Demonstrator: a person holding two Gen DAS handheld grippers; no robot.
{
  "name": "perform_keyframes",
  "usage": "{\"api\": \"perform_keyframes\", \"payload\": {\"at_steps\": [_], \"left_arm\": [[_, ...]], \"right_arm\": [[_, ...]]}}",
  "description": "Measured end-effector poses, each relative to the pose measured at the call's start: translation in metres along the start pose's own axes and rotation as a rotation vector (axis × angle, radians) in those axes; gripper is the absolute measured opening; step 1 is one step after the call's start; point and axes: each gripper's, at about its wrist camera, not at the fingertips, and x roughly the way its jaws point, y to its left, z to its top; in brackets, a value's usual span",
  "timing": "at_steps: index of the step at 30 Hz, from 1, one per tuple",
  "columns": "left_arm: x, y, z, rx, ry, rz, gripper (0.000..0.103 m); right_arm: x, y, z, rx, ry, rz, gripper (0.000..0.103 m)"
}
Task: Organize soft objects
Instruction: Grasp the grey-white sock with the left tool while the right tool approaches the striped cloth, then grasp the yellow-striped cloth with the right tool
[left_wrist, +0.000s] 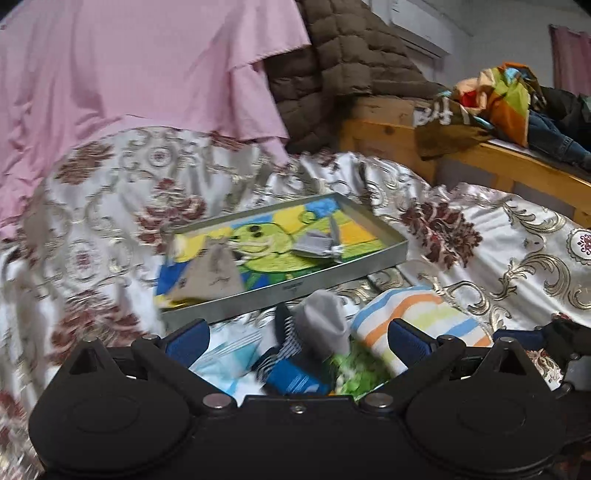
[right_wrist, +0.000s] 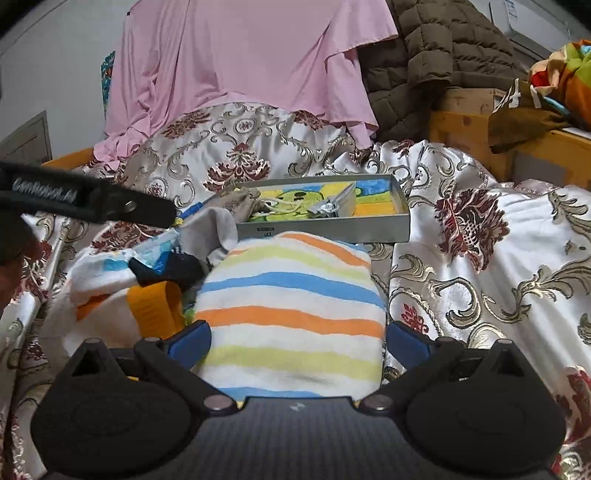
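My right gripper (right_wrist: 295, 336) sits spread wide, its 2 blue pads either side of the rolled striped towel (right_wrist: 291, 310), which lies on the patterned bedspread (right_wrist: 480, 258) just near of the grey tray (right_wrist: 325, 225). The pads look close to the roll's flanks, but I cannot tell whether they touch it; nothing is clamped yet. My left gripper (left_wrist: 295, 343) is released too, hovering over the loose heap to the left of the towel: a grey sock (left_wrist: 325, 321), a dark blue striped sock (left_wrist: 291, 365) and a scrap of green fabric (left_wrist: 354, 373), none of them held.

I judge the step in hand is taking the towel so it can go into the tray, where a small beige pouch (right_wrist: 243, 201) already lies at the left end. To do it well I should close on the middle of the roll, low enough to catch all its layers, since a pinch on the top fold alone would probably let it unroll. The squeeze should be firm, as terry cloth gives. The lift must clear the tray's near wall. My left gripper should stay clear of the towel's left edge.
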Motion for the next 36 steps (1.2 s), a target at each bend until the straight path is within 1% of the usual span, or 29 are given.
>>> {"api": "perform_keyframes", "payload": {"at_steps": [3, 6, 11, 16, 17, 20, 22, 23, 25, 26, 27, 28, 32, 36], "left_arm": [[0.021, -0.004, 0.004, 0.011, 0.032, -0.031, 0.102], [0.035, -0.007, 0.002, 0.016, 0.057, -0.044, 0.102], [0.048, -0.012, -0.003, -0.022, 0.039, -0.03, 0.098], [0.054, -0.018, -0.004, -0.015, 0.036, -0.005, 0.08], [0.055, -0.018, -0.005, -0.018, 0.035, -0.002, 0.078], [0.056, -0.018, -0.005, -0.031, 0.034, 0.023, 0.064], [0.055, -0.017, -0.005, -0.036, 0.028, 0.043, 0.042], [0.055, -0.017, -0.005, -0.034, 0.027, 0.048, 0.039], [0.054, -0.018, -0.004, -0.036, 0.021, 0.065, 0.028], [0.054, -0.017, -0.004, -0.044, 0.024, 0.067, 0.025], [0.054, -0.016, -0.003, -0.056, 0.027, 0.066, 0.017], [0.054, -0.015, -0.003, -0.069, 0.03, 0.067, 0.012], [0.046, -0.008, 0.002, -0.117, 0.014, 0.058, 0.008], [0.031, -0.001, 0.008, -0.161, -0.015, 0.036, 0.008]], "right_arm": [[0.007, -0.003, 0.001, 0.017, 0.003, 0.027, 0.103], [0.011, -0.003, 0.002, 0.023, -0.003, 0.043, 0.103], [0.015, -0.007, 0.001, 0.053, -0.002, 0.063, 0.103], [0.015, -0.006, 0.0, 0.054, -0.012, 0.055, 0.103], [0.014, -0.006, 0.001, 0.054, -0.015, 0.052, 0.103], [0.013, -0.004, 0.001, 0.048, -0.023, 0.038, 0.101], [0.012, -0.003, 0.001, 0.043, -0.028, 0.043, 0.097], [0.012, -0.002, 0.002, 0.045, -0.024, 0.05, 0.095], [0.011, -0.002, 0.002, 0.05, -0.023, 0.052, 0.093], [0.011, -0.001, 0.002, 0.051, -0.022, 0.054, 0.093], [0.01, -0.002, 0.002, 0.054, -0.022, 0.055, 0.092], [0.01, -0.002, 0.002, 0.06, -0.023, 0.057, 0.091], [0.007, -0.006, 0.005, 0.092, -0.019, 0.066, 0.086], [0.005, -0.011, 0.007, 0.13, -0.012, 0.072, 0.081]]}}
